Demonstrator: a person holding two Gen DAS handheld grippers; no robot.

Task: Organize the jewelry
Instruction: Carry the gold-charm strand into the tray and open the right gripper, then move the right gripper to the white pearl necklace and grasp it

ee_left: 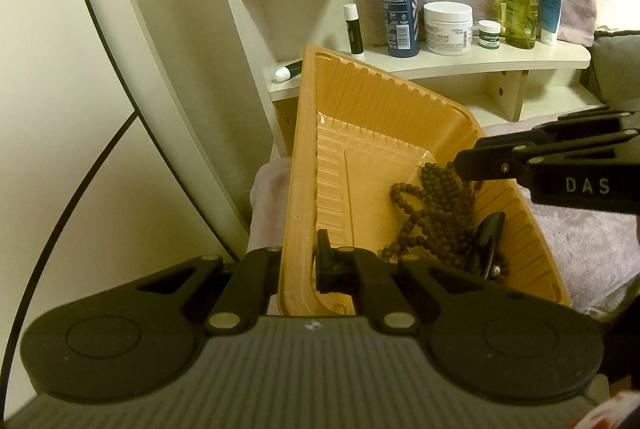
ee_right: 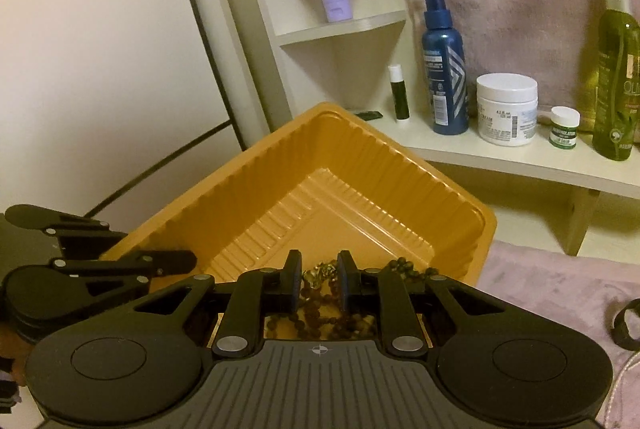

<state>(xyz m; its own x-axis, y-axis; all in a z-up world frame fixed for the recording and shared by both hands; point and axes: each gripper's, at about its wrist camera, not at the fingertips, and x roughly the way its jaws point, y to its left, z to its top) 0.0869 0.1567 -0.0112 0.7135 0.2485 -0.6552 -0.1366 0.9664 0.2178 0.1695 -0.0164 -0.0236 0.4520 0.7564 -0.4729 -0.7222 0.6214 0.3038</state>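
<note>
Left wrist view: left gripper (ee_left: 320,261) clamped the orange tray (ee_left: 400,101) wall, tilting it; right gripper (ee_right: 319,283) parted over the beaded necklace (ee_left: 436,213) and dark hair clip (ee_left: 486,245) already inside; sorting remained, seemingly.

The left gripper (ee_left: 299,267) is pinching the tilted orange tray (ee_left: 304,157) by its rim, while the right gripper (ee_left: 466,163) is hovering over the beads (ee_left: 436,205) inside.

"DAS" on the right gripper (ee_left: 468,165)
</note>
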